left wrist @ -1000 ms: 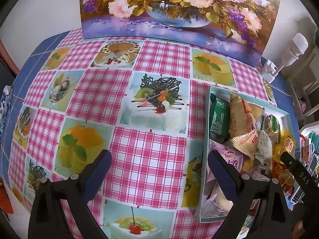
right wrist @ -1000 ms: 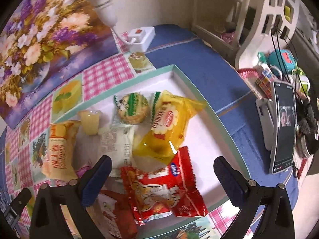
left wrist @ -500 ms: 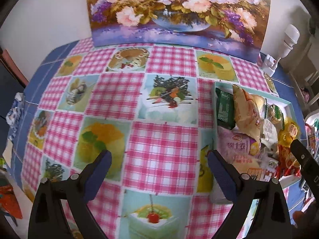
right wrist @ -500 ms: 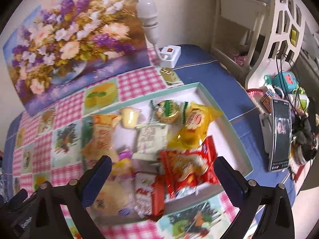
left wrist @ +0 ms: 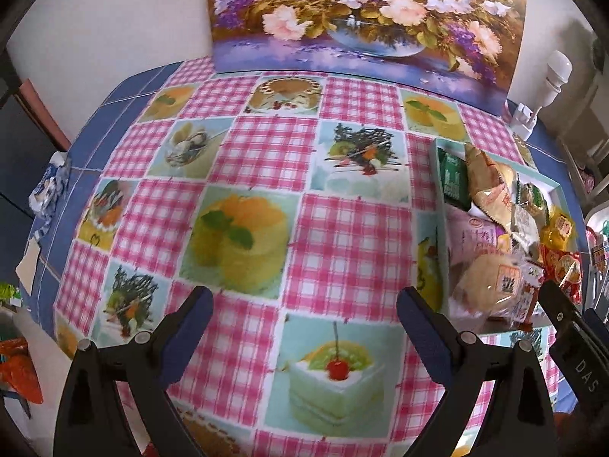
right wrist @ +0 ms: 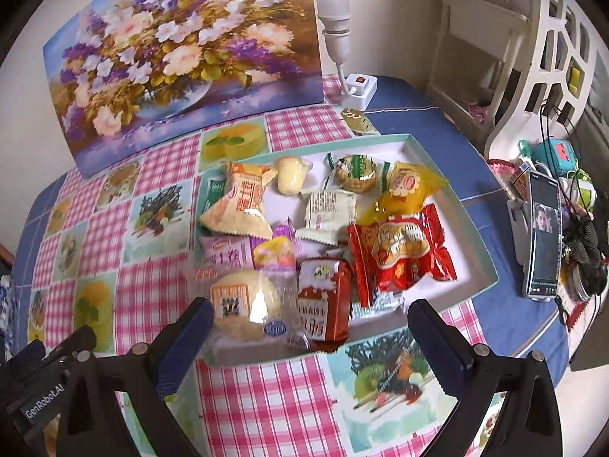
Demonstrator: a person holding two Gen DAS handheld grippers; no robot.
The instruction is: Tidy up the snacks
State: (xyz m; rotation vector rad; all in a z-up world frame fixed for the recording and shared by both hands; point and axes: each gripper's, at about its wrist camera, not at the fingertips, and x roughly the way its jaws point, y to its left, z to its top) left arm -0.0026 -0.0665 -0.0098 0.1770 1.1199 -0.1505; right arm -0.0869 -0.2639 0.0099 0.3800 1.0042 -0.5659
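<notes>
1. Snacks heaped in the tray (right wrist: 481, 262) on the table (right wrist: 262, 400); the round bun packet (right wrist: 243, 306) and brown packet (right wrist: 323, 304) overhang its near rim. A clumsy pick may drag neighbours out.
2. Right gripper (right wrist: 310, 339) hangs over that rim, fingers spread, holding nothing. Slick wrappers may slip.
3. Left gripper (left wrist: 304, 327), fingers apart and empty, hovers beside the tray; the two could collide.
4. Phone (right wrist: 542, 236) stands near the tray's right side: knock risk.

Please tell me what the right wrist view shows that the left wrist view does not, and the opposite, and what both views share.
Only the right wrist view shows the phone standing right of the tray and the white shelf. Only the left wrist view shows the blue-and-white packet at the table's left edge. Both show the snack tray, the flower painting, the lamp and open grippers.
</notes>
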